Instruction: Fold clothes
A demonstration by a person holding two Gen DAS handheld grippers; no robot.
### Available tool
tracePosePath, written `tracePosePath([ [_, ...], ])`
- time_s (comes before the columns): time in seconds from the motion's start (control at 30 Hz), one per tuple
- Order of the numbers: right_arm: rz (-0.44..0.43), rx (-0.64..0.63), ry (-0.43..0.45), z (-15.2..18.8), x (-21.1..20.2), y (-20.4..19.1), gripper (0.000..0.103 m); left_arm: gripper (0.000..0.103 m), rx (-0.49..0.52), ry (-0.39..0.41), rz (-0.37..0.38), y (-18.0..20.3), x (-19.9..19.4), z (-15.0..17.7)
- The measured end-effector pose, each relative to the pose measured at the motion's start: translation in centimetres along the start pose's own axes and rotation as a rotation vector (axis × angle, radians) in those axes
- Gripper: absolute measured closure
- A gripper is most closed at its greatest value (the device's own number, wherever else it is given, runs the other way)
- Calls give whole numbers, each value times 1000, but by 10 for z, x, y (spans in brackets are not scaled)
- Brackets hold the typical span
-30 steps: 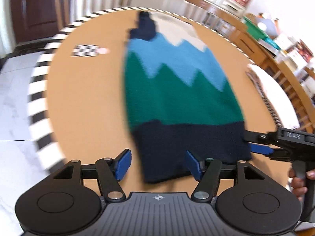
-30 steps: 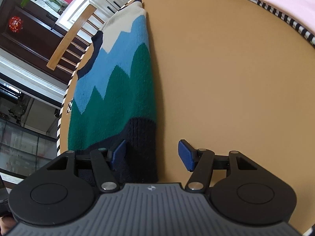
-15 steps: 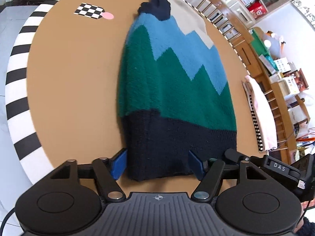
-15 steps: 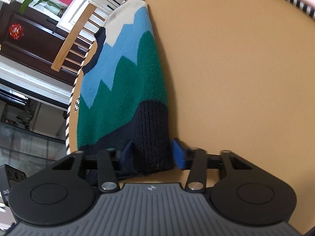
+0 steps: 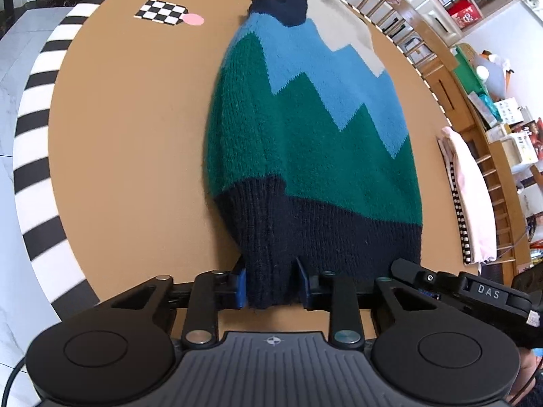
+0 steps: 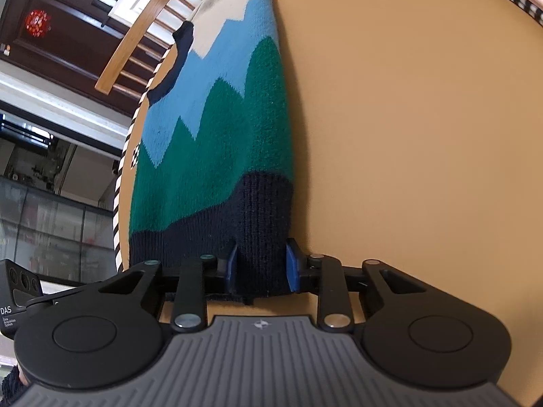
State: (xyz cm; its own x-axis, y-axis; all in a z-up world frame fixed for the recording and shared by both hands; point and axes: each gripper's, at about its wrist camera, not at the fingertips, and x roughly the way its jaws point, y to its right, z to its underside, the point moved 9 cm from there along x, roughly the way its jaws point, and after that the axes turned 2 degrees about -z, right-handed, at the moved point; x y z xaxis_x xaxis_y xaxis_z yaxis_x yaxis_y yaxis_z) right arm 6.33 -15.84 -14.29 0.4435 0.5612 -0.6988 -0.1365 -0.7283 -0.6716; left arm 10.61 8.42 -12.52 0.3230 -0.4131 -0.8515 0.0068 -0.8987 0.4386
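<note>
A knitted sweater (image 5: 305,142) with cream, light blue, green and navy zigzag bands lies flat on the round tan table (image 5: 129,118), collar at the far end. My left gripper (image 5: 270,285) is closing on the near left corner of the navy hem, and the knit bunches between its blue pads. In the right wrist view the sweater (image 6: 217,129) runs away along the left side. My right gripper (image 6: 260,268) is closing on the near right corner of the hem, with the fabric pinched between its pads. The right gripper's body (image 5: 475,291) also shows in the left wrist view.
A checkered marker with a pink dot (image 5: 163,12) lies far left on the table. A folded pink garment (image 5: 471,196) rests at the right rim. Wooden chairs (image 6: 135,37) and shelves stand beyond the black-and-white striped table edge (image 5: 37,129).
Both grippers went from wide open near the hem to narrowed onto it. The left gripper dropped and moved in over the left hem corner, and the hem now puckers between each pair of pads.
</note>
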Motion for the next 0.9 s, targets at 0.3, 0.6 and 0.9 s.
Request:
tracePosePath([
  [0.3, -19, -15, -12, -1, -2, 3, 77, 80, -20, -27, -18, 5, 6, -1],
  [0.6, -21, -12, -20, -1, -5, 4, 75, 78, -10, -49, -84, 12, 9, -3],
  [0.9, 36, -115, -44, -2, -2, -8, 81, 86, -48, -70, -81, 11, 4, -7],
])
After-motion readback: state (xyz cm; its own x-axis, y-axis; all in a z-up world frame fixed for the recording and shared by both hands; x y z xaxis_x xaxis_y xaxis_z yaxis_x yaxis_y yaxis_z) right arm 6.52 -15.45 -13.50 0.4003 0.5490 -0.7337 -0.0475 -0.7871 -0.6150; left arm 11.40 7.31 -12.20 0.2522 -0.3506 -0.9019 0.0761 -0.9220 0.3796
